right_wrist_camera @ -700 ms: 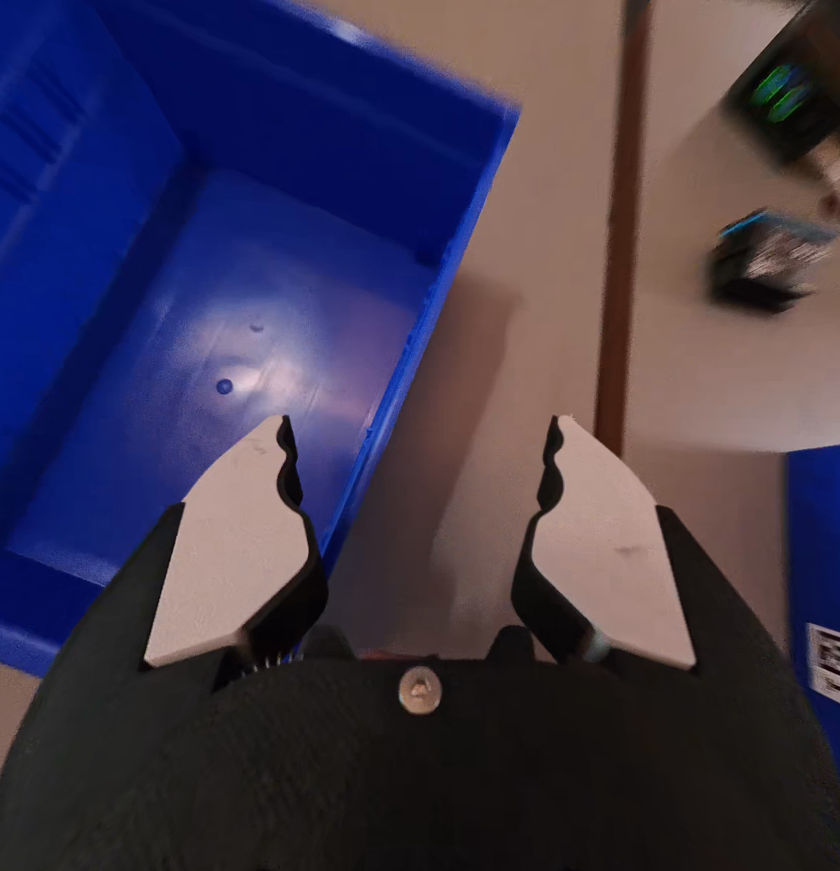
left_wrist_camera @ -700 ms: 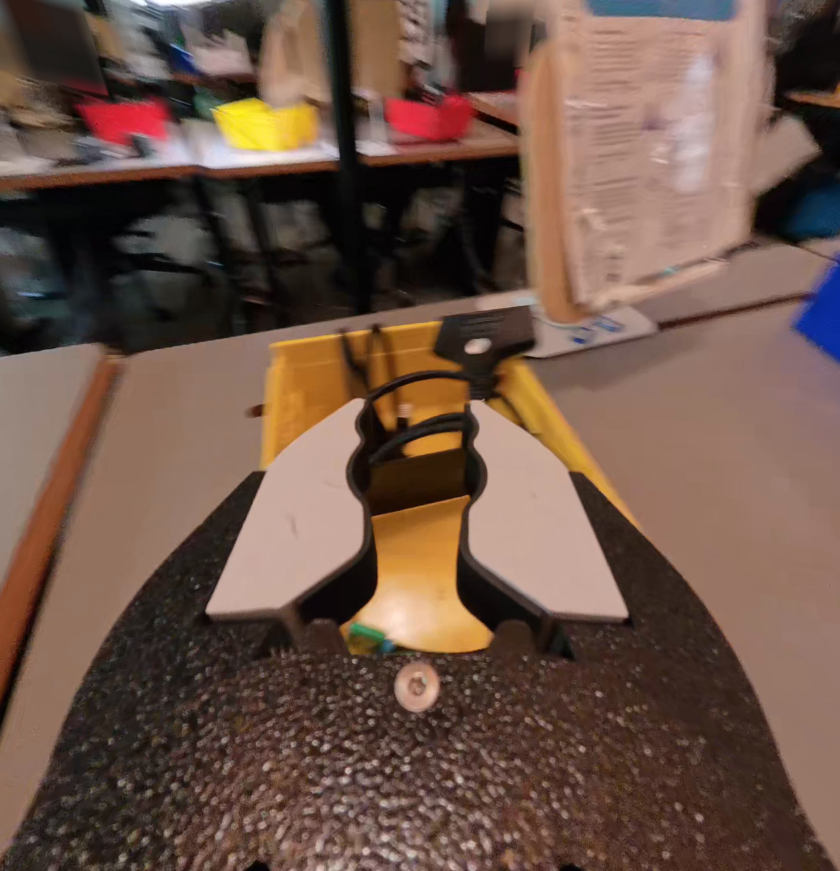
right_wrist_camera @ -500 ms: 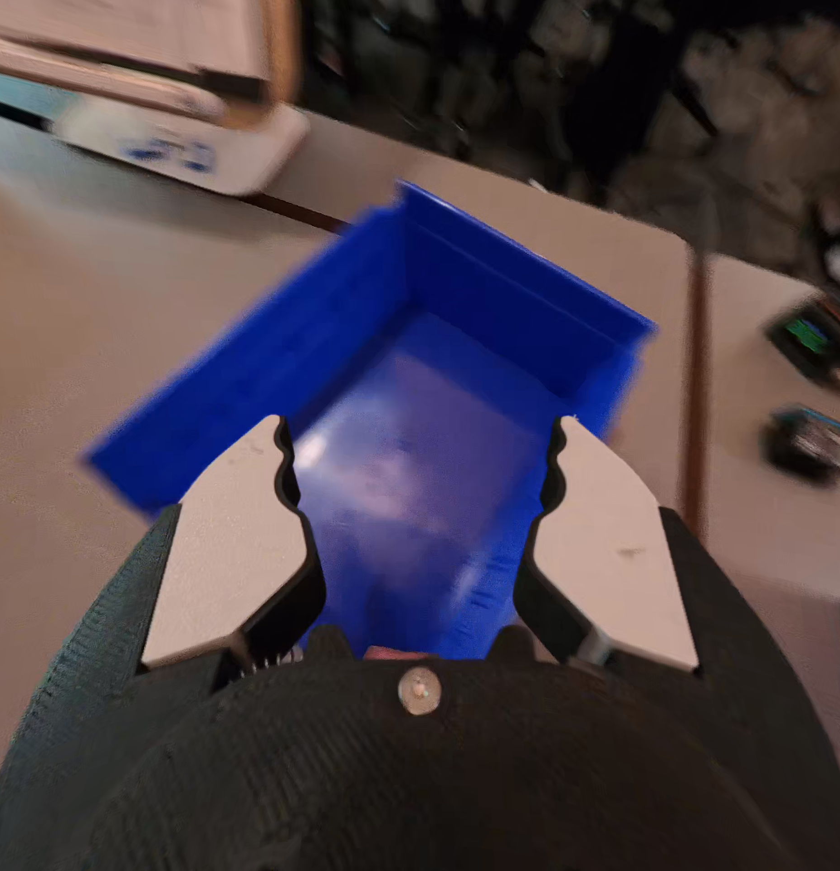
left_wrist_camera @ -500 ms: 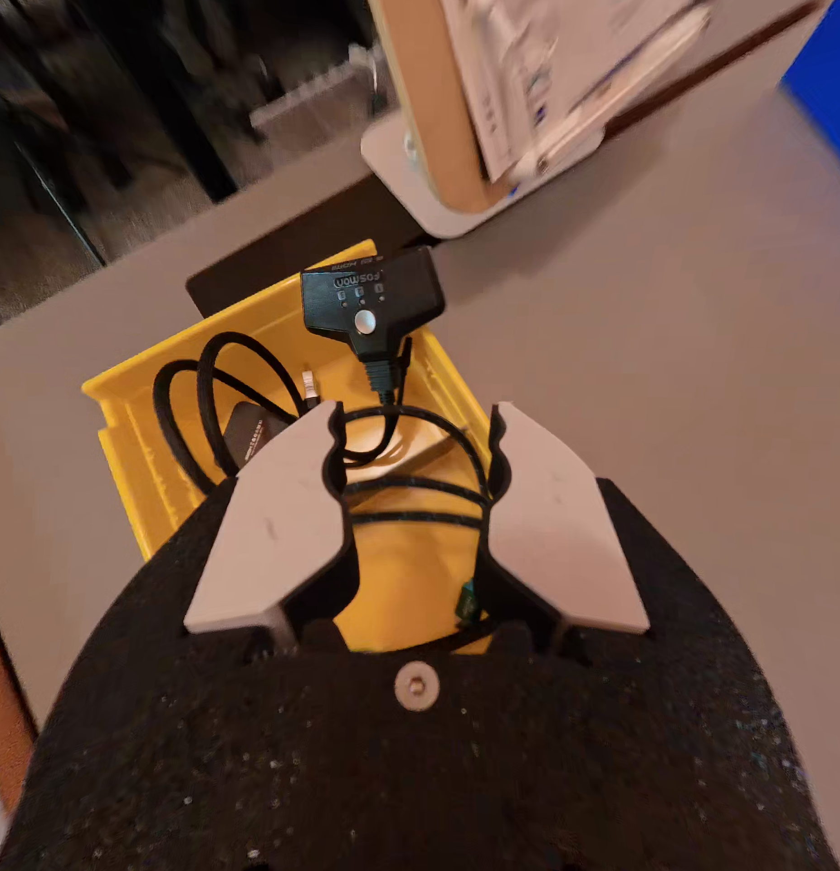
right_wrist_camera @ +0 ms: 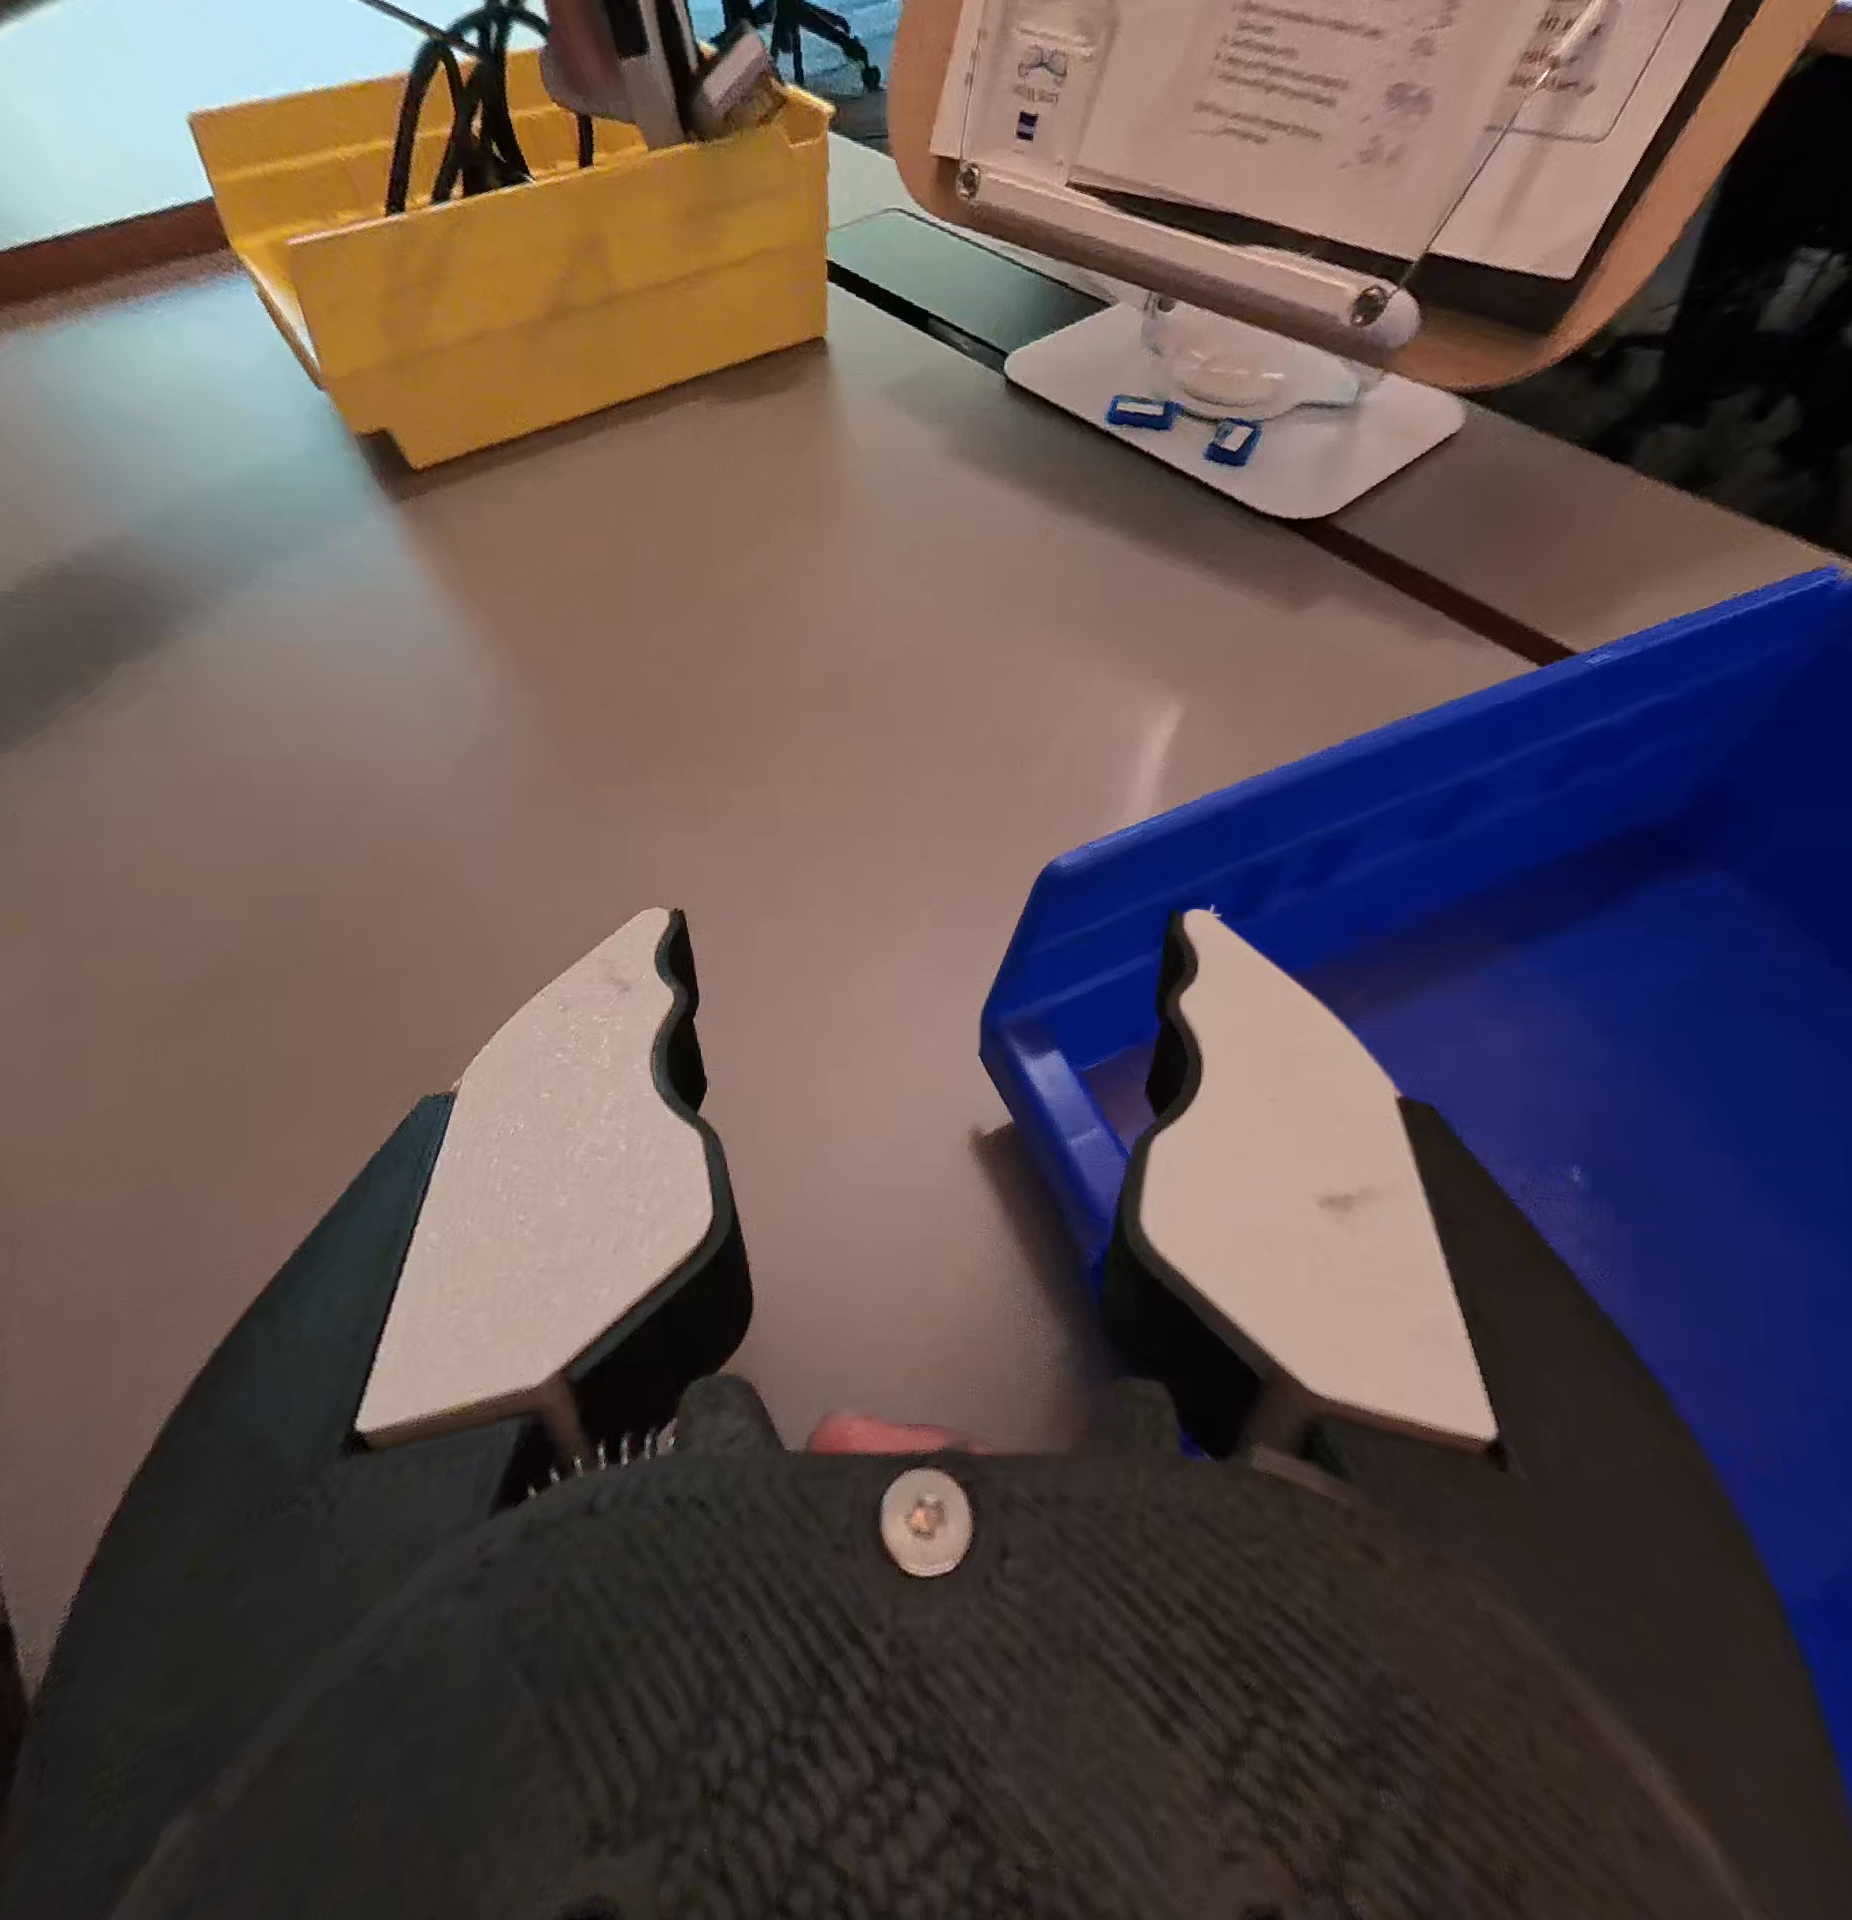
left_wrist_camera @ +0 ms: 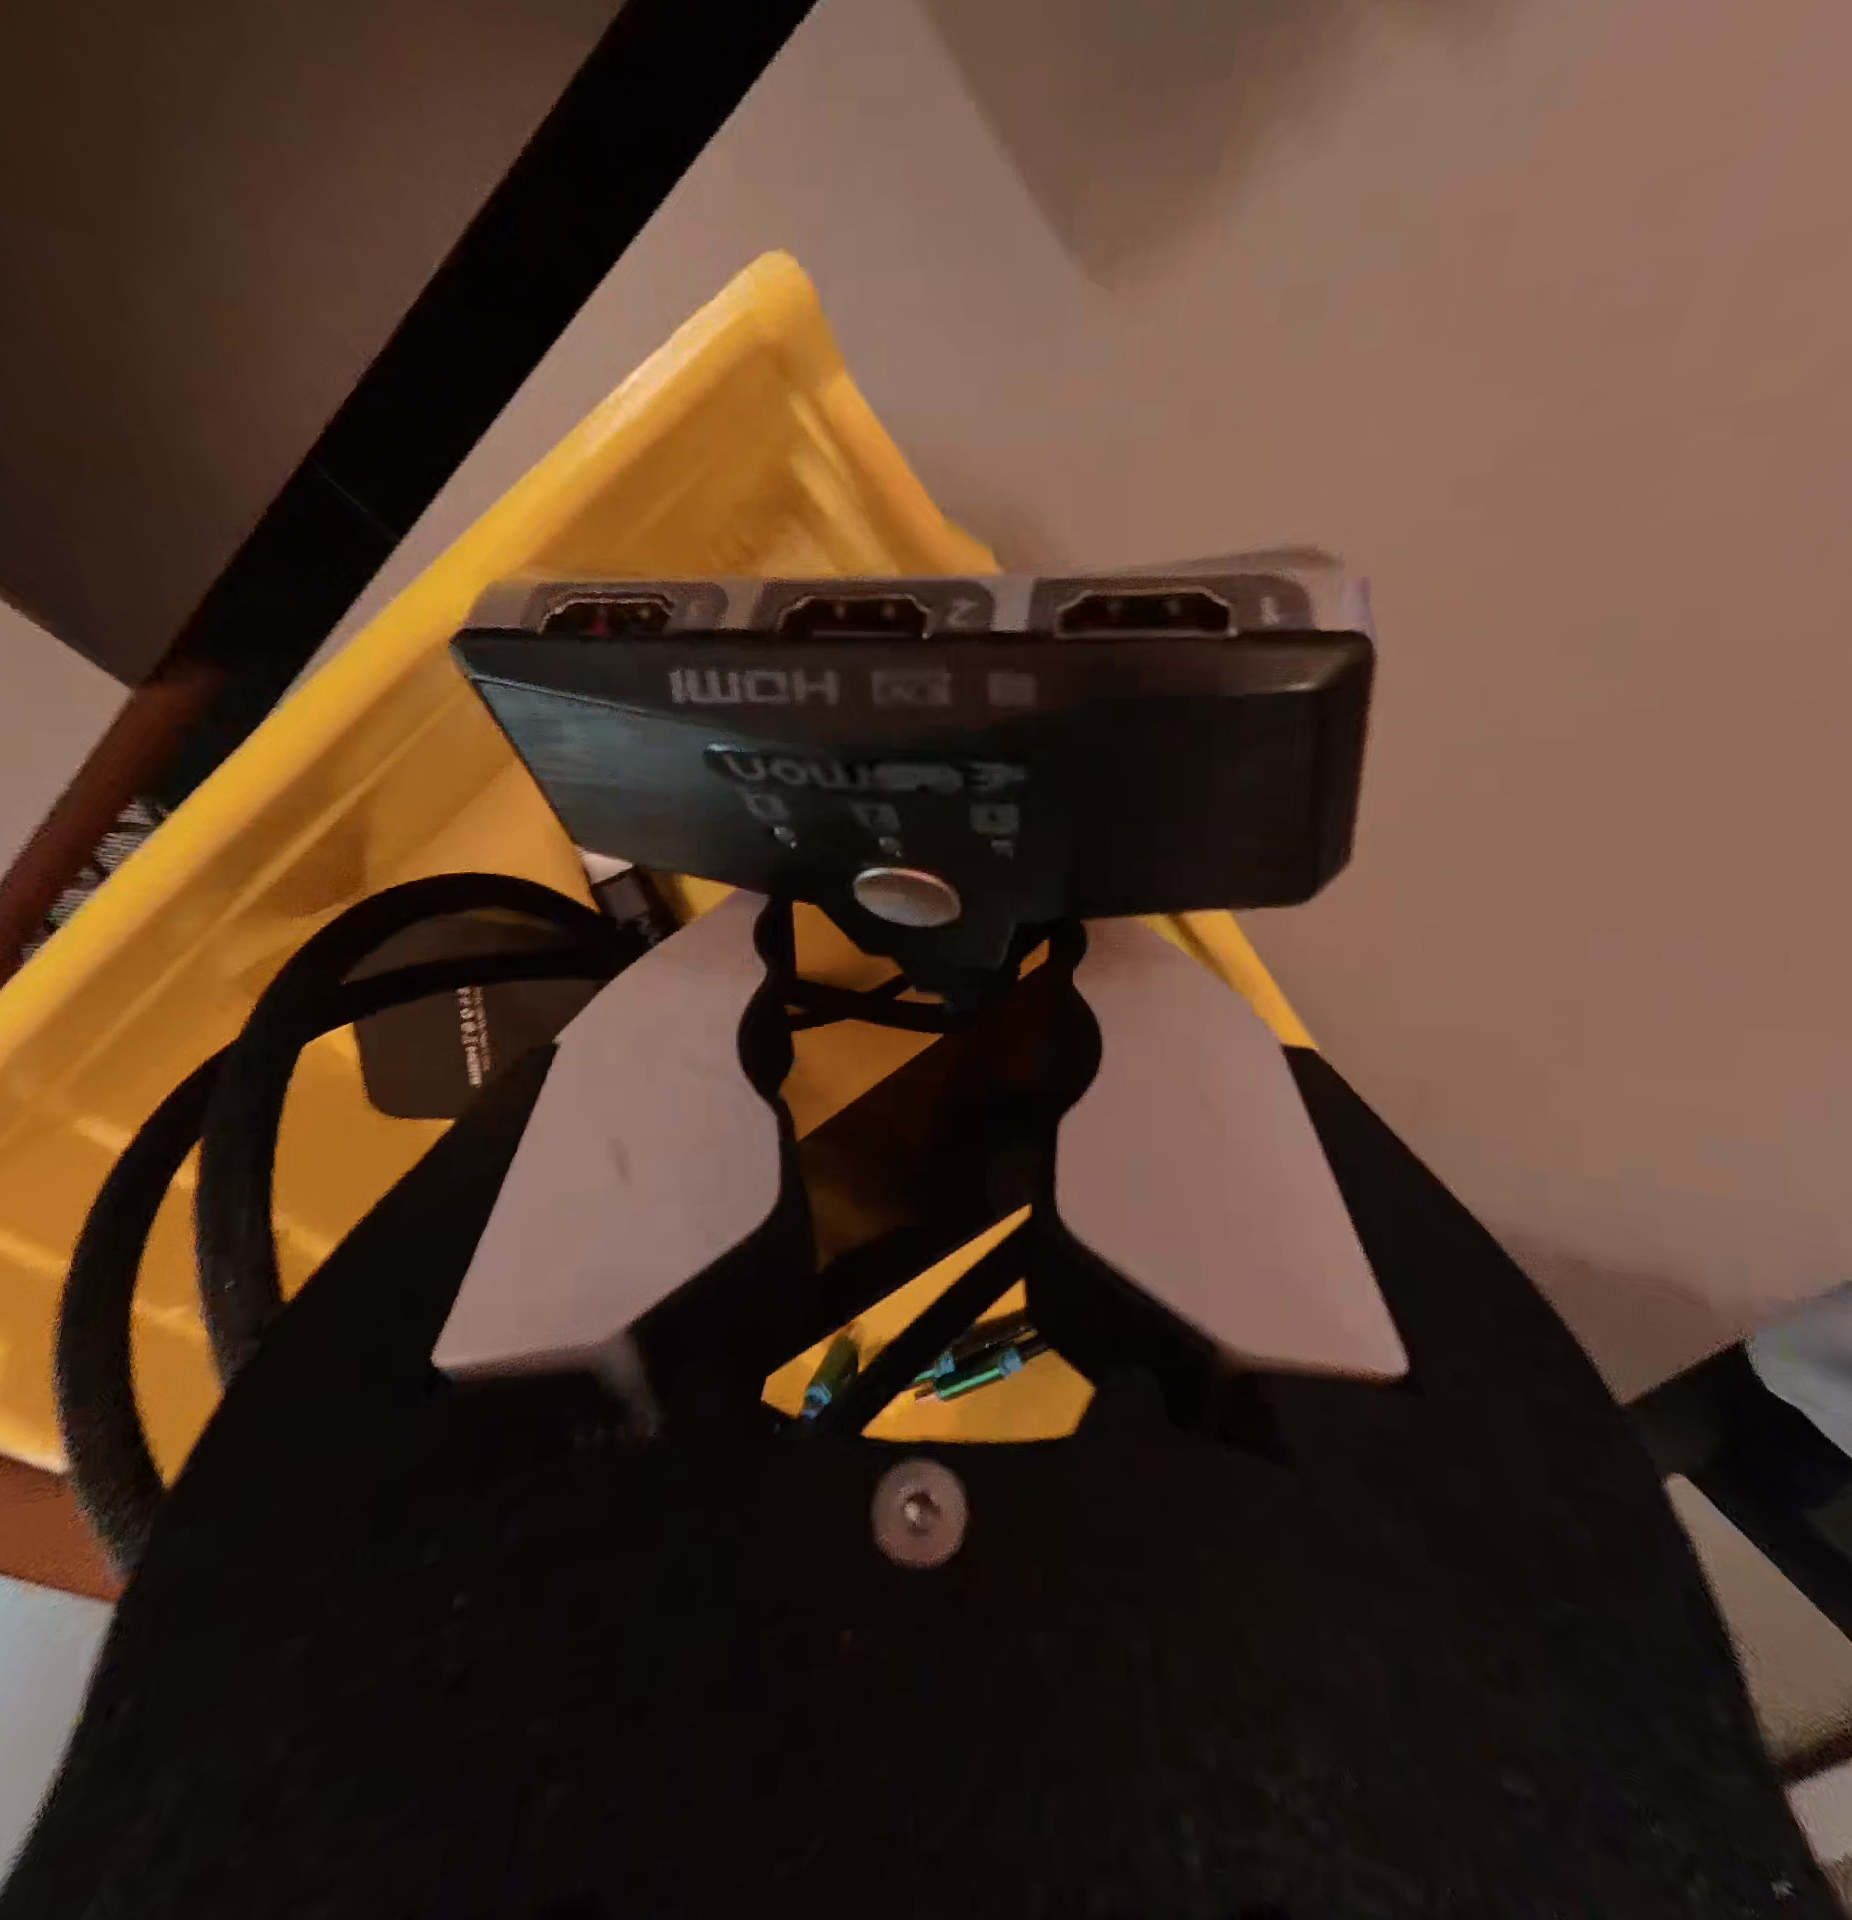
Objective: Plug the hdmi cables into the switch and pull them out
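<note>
1. Black plastic is filling my left wrist view: the flat black HDMI switch (left_wrist_camera: 922,758) with a round silver button is sitting just past the tips of my left gripper (left_wrist_camera: 917,935), at twelve o'clock.
2. I am reading the left gripper's jaws as closed in on the switch's narrow tail end, though motion blur is leaving actual contact unclear.
3. Three ports along the switch's far edge are facing away from me, and nothing is plugged into them.
4. Its body is overhanging the rim of the yellow plastic bin (left_wrist_camera: 402,727), which is running from nine toward twelve o'clock.
5. Coiled black HDMI cables (left_wrist_camera: 226,1122) are looping in that bin at nine o'clock, beside a small black box (left_wrist_camera: 434,1049).
6. My right gripper (right_wrist_camera: 932,935) is hanging with its jaws wide apart, gripping nothing, above the grey-brown tabletop (right_wrist_camera: 693,675).
7. In the right wrist view, a deep blue plastic bin (right_wrist_camera: 1524,987) is sitting at three o'clock, its corner just beside my right finger.
8. At eleven o'clock the yellow bin is standing well apart, and a white-based wooden document stand (right_wrist_camera: 1265,312) is at one o'clock.
</note>
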